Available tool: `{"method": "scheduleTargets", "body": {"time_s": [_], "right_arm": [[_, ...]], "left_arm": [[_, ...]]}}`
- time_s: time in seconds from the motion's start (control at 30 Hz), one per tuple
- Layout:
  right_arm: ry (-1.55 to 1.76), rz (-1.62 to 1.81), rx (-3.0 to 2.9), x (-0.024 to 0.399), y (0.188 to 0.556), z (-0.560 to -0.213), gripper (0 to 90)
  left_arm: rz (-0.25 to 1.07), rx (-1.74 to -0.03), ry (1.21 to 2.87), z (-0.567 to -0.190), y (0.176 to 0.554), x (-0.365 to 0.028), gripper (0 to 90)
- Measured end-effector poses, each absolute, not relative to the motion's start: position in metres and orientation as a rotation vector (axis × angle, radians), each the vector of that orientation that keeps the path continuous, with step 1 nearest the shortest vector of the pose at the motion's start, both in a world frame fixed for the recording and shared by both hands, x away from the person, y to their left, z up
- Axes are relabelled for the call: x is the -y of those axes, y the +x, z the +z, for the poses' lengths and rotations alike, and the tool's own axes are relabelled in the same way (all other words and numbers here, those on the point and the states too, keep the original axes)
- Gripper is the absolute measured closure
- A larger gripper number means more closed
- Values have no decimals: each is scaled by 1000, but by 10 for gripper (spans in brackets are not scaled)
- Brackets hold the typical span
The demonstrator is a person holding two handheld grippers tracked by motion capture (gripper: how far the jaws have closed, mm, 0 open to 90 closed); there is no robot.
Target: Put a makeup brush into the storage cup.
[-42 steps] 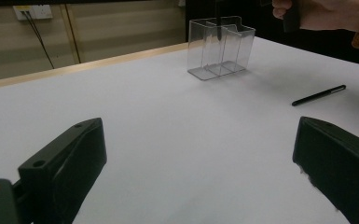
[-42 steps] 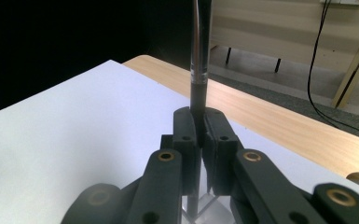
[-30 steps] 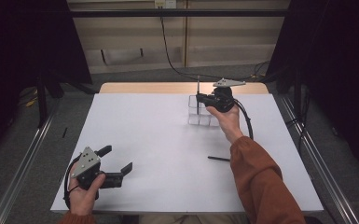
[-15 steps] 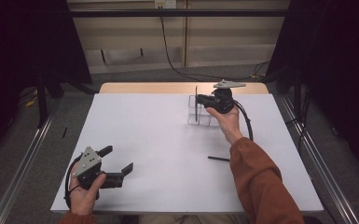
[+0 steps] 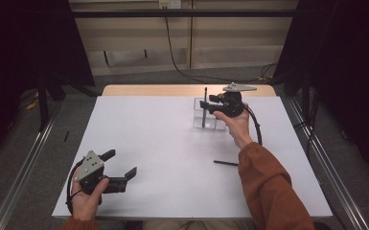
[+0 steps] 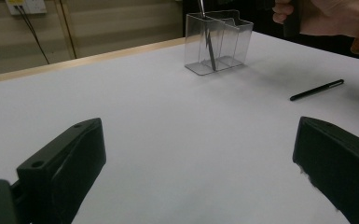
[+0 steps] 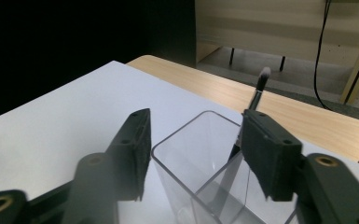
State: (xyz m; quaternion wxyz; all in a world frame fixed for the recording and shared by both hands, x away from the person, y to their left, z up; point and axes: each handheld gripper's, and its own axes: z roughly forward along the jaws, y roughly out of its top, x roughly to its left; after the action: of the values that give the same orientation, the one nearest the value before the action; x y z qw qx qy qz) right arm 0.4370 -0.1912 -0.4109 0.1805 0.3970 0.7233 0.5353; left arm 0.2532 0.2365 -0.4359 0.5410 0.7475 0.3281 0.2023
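- The tabletop (image 5: 163, 158) is broad, flat and matt white, with a pale wooden strip along its far edge.
- The clear plastic holder (image 5: 208, 115) stands far right of centre: square-walled, glossy compartments side by side.
- The right hand-held gripper (image 5: 209, 104) hovers over the holder; its jaws have just been opening and now stand apart, the brush beside one pad but not pressed.
- The left hand-held gripper (image 5: 123, 164) rests near the front left, jaws wide apart and empty.
- The makeup brush (image 7: 254, 105), slim, dark-handled and pale-tipped, leans inside the holder; placing it looks done.
- The black pen-like stick (image 5: 225, 163) lies flat near the right forearm; it is likely next, needing a low pinch across its thin shaft.
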Motion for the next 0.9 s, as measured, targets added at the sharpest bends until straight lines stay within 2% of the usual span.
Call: {"method": "scheduleTargets", "body": {"time_s": [0.3, 0.67, 0.9], "right_arm": [[1074, 1537, -2055, 192, 428, -407, 192], [1068, 1581, -2049, 196, 413, -405, 35], [1073, 1581, -2036, 206, 402, -401, 29]], "left_arm": [[484, -792, 1768, -436, 254, -237, 25], [488, -791, 1769, -435, 253, -239, 25], [493, -792, 1769, -435, 253, -239, 25]]}}
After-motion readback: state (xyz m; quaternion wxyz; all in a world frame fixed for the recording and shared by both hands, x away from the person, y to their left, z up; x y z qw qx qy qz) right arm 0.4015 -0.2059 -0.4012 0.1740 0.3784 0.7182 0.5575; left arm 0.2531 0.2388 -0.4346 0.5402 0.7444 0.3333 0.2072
